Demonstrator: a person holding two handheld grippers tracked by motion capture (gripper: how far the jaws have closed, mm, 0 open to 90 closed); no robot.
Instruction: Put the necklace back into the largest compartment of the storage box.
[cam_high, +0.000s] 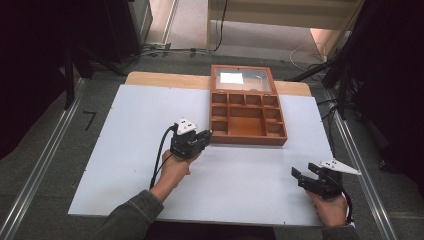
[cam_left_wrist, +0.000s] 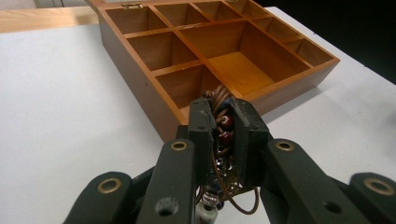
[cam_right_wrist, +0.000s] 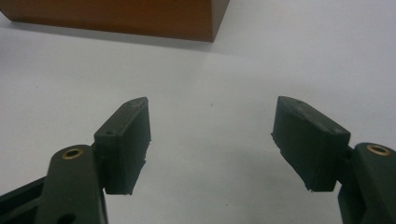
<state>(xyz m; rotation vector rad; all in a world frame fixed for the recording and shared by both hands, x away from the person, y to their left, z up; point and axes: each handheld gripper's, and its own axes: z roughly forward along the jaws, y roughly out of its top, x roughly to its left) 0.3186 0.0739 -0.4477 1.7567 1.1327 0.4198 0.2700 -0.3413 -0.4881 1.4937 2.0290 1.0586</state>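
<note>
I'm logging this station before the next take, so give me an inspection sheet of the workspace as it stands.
Surface: white board over a wooden tabletop, bare apart from the box.
Job's things: wooden compartment box open, lid back, compartments look empty; beaded cord bracelet held at its near corner.
Clutter: nothing seen.
Grippers: left tongs shut on the bracelet; right tongs open, empty.
Cables: black lead trails from the left tongs.
Surroundings: grey floor, metal rails, dark stands.

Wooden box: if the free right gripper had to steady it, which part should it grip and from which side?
A judgement: the near right corner wall of the wooden box, approached from the person's side. The lid stands open at the back, the left gripper, clamping a beaded cord bracelet, crowds the near left corner, and the right gripper is open nearby.
</note>
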